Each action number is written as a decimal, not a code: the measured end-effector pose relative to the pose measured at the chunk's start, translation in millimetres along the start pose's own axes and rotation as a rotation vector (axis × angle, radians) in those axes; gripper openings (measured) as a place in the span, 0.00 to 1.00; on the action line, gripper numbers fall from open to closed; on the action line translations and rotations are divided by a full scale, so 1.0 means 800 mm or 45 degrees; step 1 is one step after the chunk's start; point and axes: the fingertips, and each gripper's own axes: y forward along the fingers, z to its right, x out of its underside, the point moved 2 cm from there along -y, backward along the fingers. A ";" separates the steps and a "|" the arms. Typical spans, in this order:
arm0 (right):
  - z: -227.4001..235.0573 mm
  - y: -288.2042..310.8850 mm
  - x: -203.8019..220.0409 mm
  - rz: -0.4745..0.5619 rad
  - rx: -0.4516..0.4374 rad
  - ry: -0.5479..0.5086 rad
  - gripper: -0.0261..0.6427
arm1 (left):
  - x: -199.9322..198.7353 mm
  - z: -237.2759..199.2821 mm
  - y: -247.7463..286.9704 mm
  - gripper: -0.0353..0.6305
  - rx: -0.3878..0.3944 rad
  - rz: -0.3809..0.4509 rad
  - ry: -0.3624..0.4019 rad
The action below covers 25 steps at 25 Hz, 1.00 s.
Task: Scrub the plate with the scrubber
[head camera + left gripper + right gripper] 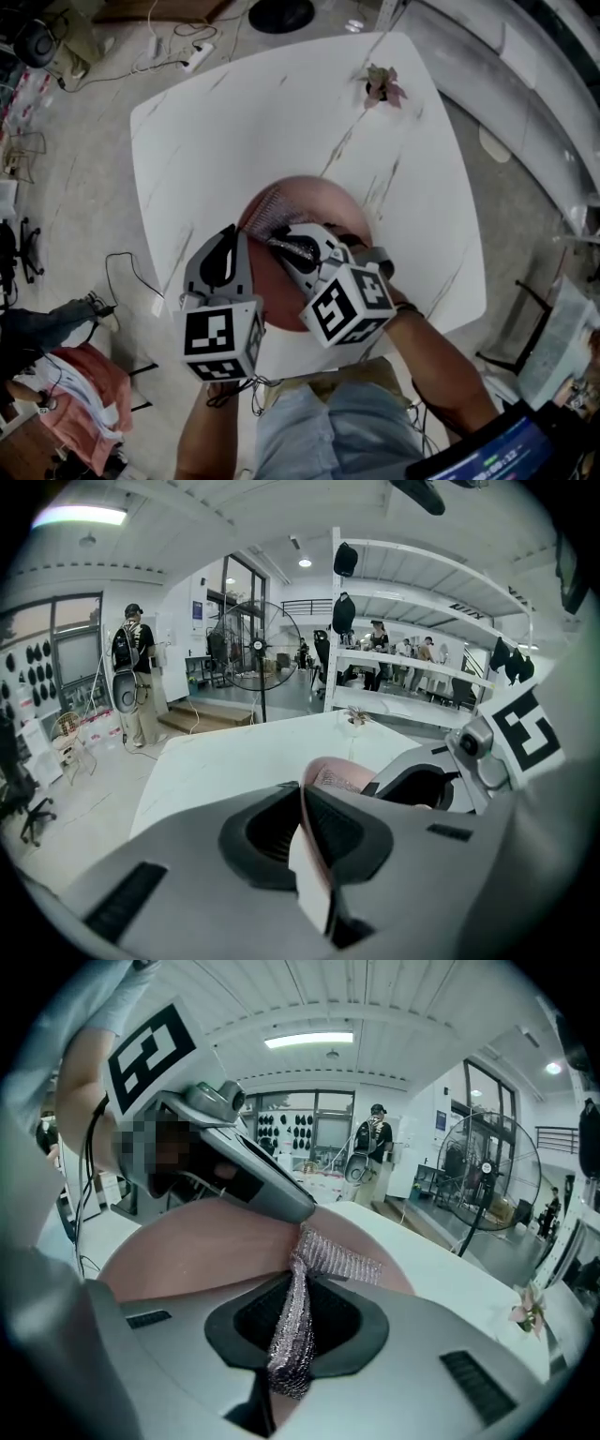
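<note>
A round pink plate (323,202) lies near the front of the white table (281,112). My left gripper (246,236) is shut on the plate's left rim. In the left gripper view that rim (307,841) stands edge-on between the jaws of the left gripper (305,803). My right gripper (292,247) is shut on a silver mesh scrubber (270,212), which rests on the plate's left part. In the right gripper view the scrubber (298,1309) hangs pinched in the right gripper (295,1283), with its free end spread on the plate (187,1255) beside the left gripper (248,1177).
A small pink flower (382,86) sits at the table's far right corner. Cables and a power strip (197,58) lie on the floor beyond the table. A standing fan (258,649), shelving and a person (131,677) are far off.
</note>
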 end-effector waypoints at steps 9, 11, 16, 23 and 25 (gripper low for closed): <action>-0.027 -0.008 0.004 0.002 -0.063 -0.125 0.12 | 0.009 0.002 0.000 0.08 0.012 -0.036 -0.024; -0.033 -0.009 0.004 0.005 -0.076 -0.151 0.12 | 0.011 0.003 -0.001 0.08 0.014 -0.047 -0.027; -0.052 -0.014 0.000 0.031 -0.124 -0.219 0.12 | 0.012 0.002 -0.002 0.08 0.011 -0.050 -0.017; -0.091 -0.022 0.001 0.055 -0.225 -0.266 0.12 | 0.015 0.003 -0.002 0.08 0.012 -0.069 -0.013; -0.097 -0.024 0.003 0.053 -0.239 -0.264 0.12 | 0.015 0.003 -0.002 0.08 0.016 -0.075 -0.010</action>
